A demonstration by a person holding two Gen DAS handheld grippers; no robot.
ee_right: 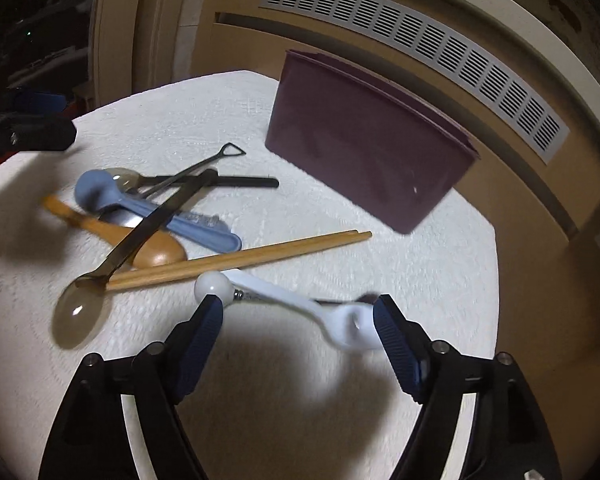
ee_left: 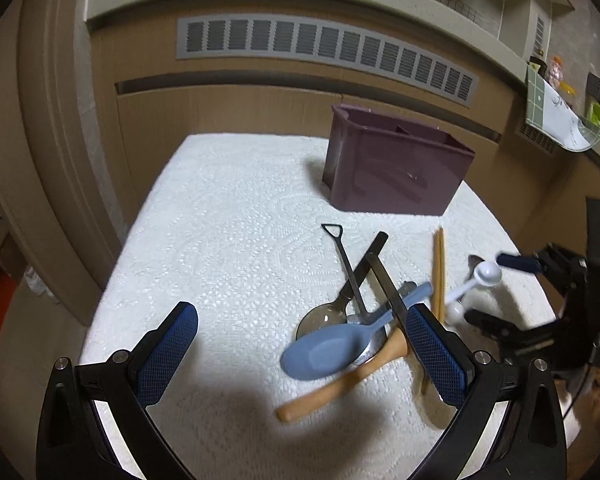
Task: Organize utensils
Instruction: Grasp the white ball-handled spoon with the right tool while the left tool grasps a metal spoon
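Note:
Several utensils lie in a loose pile on the white-towelled table [ee_left: 220, 240]: a blue spoon [ee_left: 328, 350], a wooden spoon [ee_left: 340, 388], dark-handled spoons [ee_left: 352, 276] and a pair of chopsticks [ee_left: 439, 272]. Behind them stands a purple utensil holder [ee_left: 396, 168]. My left gripper [ee_left: 302, 310] hangs open just short of the pile, its right finger beside the wooden spoon. My right gripper [ee_right: 298, 300] is open low over the table, with the white measuring spoons [ee_right: 276, 298] lying crosswise between its fingers. The spoons look blurred against the sharp fingers, and I see no firm grip.
A smoky translucent spoon [ee_right: 80, 316] lies left of the right gripper, its handle across the chopsticks [ee_right: 240, 258]. The holder [ee_right: 364, 152] stands near the table's far edge. A wooden wall with a vent grille [ee_left: 324, 48] rises behind. The table's left half is bare towel.

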